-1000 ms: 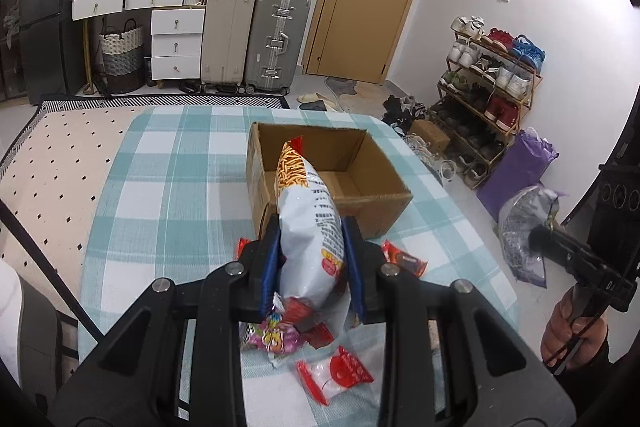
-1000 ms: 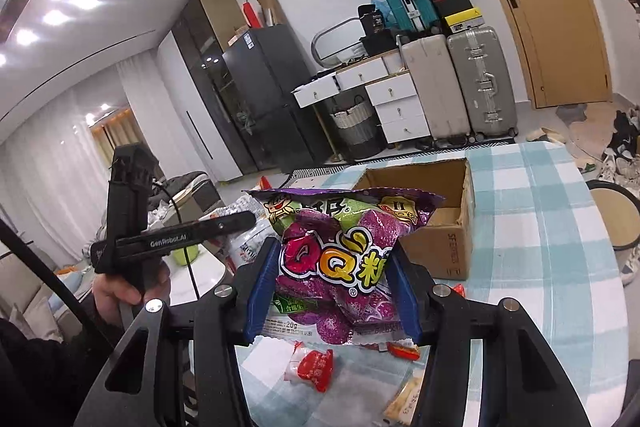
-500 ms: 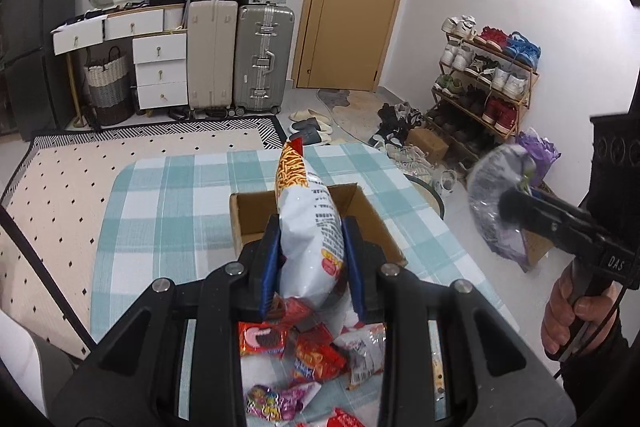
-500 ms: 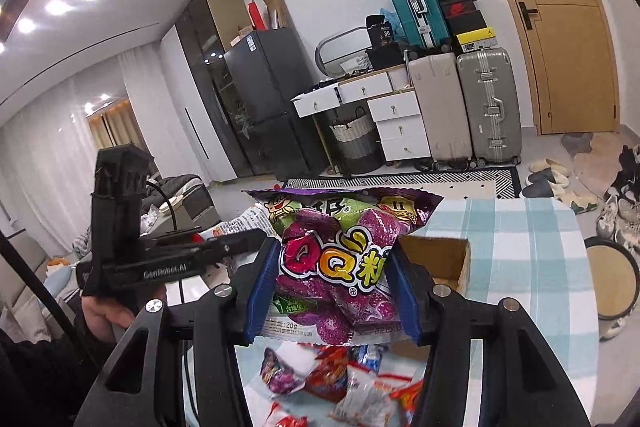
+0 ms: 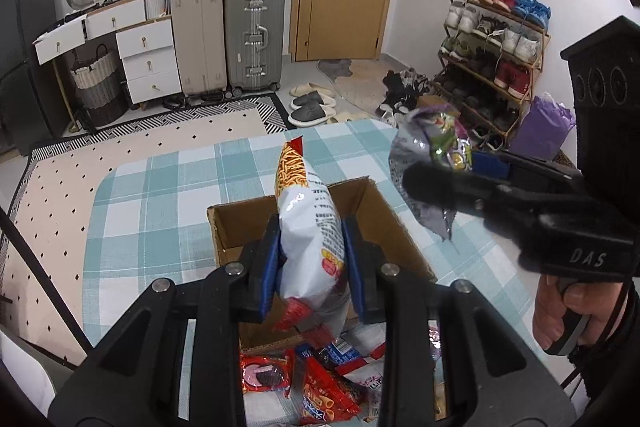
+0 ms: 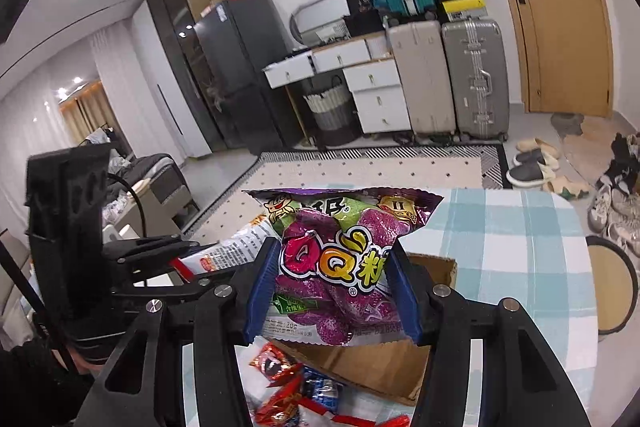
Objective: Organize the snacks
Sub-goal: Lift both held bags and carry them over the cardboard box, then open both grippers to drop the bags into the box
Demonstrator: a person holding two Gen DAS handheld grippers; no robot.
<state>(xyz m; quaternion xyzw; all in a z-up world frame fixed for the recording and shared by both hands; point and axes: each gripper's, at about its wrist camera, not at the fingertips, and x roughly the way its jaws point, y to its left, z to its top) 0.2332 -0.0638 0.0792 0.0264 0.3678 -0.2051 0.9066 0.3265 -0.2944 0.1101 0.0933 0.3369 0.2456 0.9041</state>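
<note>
My left gripper (image 5: 310, 259) is shut on a tall white snack bag (image 5: 310, 227) with orange sticks printed on it, held upright over the open cardboard box (image 5: 384, 223) on the checked table. My right gripper (image 6: 334, 287) is shut on a purple QQ candy bag (image 6: 340, 259), also above the box (image 6: 384, 367). In the left wrist view the right gripper (image 5: 448, 187) and its purple bag (image 5: 436, 143) hang to the right of the box. In the right wrist view the left gripper (image 6: 188, 255) with the white bag (image 6: 236, 247) is at the left.
Several small red and blue snack packets (image 5: 320, 383) lie on the teal checked tablecloth (image 5: 160, 203) in front of the box. A round stool (image 6: 612, 287) stands beside the table. Suitcases (image 5: 252, 35), drawers, a shoe rack (image 5: 492, 59) and a door line the far walls.
Both grippers have moved with their bags from over the loose packets toward and above the box. The right gripper has come much closer to the left one. Both grips are unchanged.
</note>
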